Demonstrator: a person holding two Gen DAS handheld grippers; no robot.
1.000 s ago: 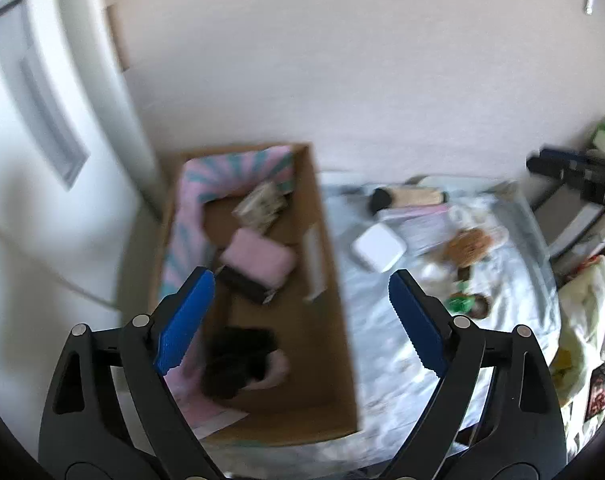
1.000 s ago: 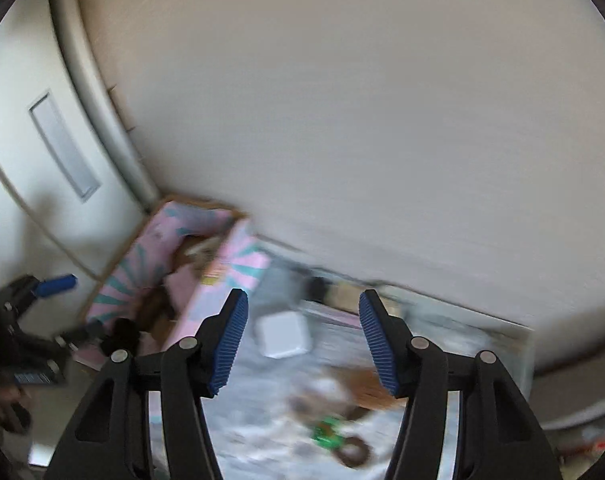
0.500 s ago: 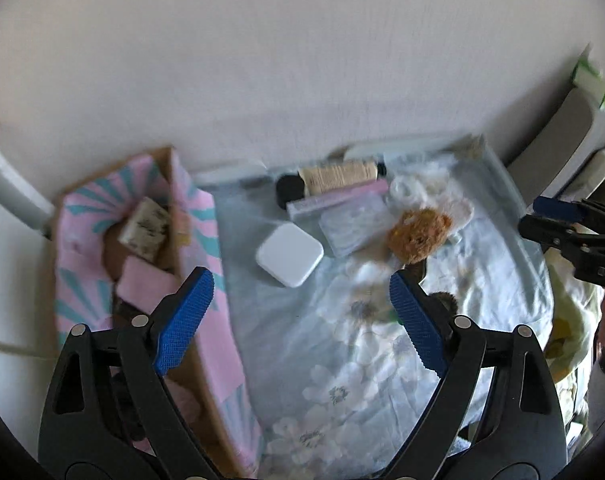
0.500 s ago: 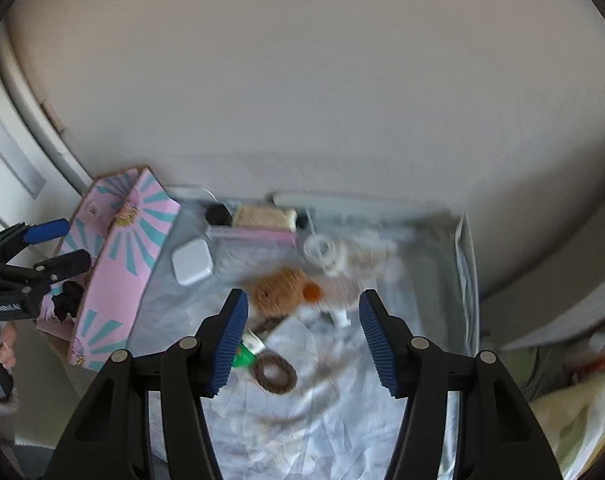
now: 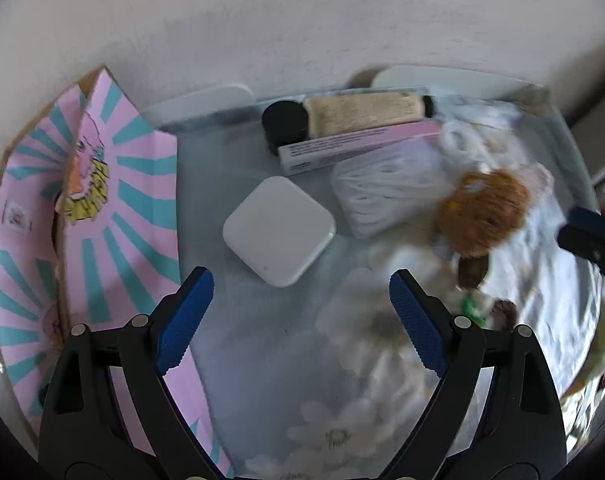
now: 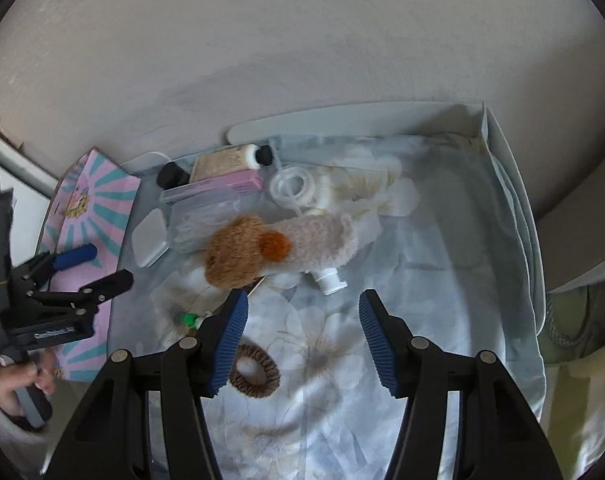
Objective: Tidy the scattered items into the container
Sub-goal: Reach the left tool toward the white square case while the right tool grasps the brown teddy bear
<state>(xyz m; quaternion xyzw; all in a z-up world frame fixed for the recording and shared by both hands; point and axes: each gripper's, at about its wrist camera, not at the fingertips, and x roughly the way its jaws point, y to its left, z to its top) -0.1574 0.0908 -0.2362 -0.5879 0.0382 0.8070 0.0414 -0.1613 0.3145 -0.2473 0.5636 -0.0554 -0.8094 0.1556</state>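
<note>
While both grippers point steeply down at the floral sheet, the left gripper has its jaws spread wide with nothing between them, hanging above bare fabric just short of the white square case. That case lies flat on the sheet, just beside the pink-and-teal flap of the cardboard box, which stands at the sheet's left edge. Behind the case sit a black-capped beige bottle on its side and a long pink carton touching it, with a clear packet just in front of the carton.

Over to the right gripper: its jaws stand partly apart, empty, above the printed flowers. A brown scrunchie lies flat beside its left finger, partly hidden by it. Just ahead, the brown plush toy rests against a fuzzy grey sock-like piece, and a white tube pokes out from under that piece. A clear ring of tape lies farther back, near the carton. A small green item peeks out left of the finger; too small to identify.

At the left edge of the right wrist view, a hand grips the left gripper's handle. All these scattered items are on the sheet, outside the box.
</note>
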